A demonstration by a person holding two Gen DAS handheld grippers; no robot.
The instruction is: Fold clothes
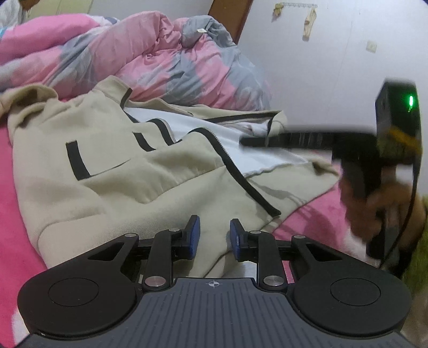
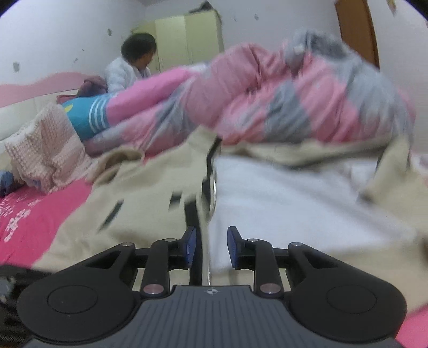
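Left gripper point(image 1: 214, 235): black linkage arms, silver pivot screws, blue pads point(image 1: 194, 230), grey ribbed base with crosshair mark. At three o'clock, right gripper point(image 1: 267, 140): green LED, black cable, bare-skinned hand point(image 1: 374, 208), olive sleeve.

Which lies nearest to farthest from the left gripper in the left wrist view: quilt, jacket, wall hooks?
1. Jacket, spread on the bed right before the left gripper.
2. Quilt, bunched behind the jacket.
3. Wall hooks, upper right wall.
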